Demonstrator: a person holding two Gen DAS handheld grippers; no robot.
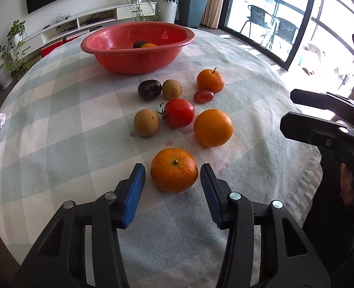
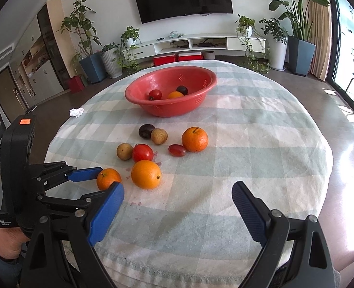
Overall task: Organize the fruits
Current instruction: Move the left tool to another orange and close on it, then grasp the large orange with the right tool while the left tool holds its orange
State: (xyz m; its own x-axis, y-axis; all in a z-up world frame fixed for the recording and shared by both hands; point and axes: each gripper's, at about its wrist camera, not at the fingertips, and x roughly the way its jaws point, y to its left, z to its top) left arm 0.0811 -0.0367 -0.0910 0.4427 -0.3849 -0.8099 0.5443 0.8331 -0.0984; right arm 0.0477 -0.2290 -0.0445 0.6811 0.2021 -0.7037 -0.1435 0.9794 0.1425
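Orange [image 1: 174, 170] sitting on the tablecloth [image 1: 57, 144] between the spread, untouching pads of the left tongs [image 1: 172, 180]; right tongs [image 2: 178, 204] wide, holding nothing; red bowl [image 1: 119, 55] farther ahead.

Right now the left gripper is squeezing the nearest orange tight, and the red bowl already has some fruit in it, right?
Not quite. The left gripper is open around the nearest orange, with a gap at each finger, as the left wrist view shows. The red bowl does already have fruit in it.
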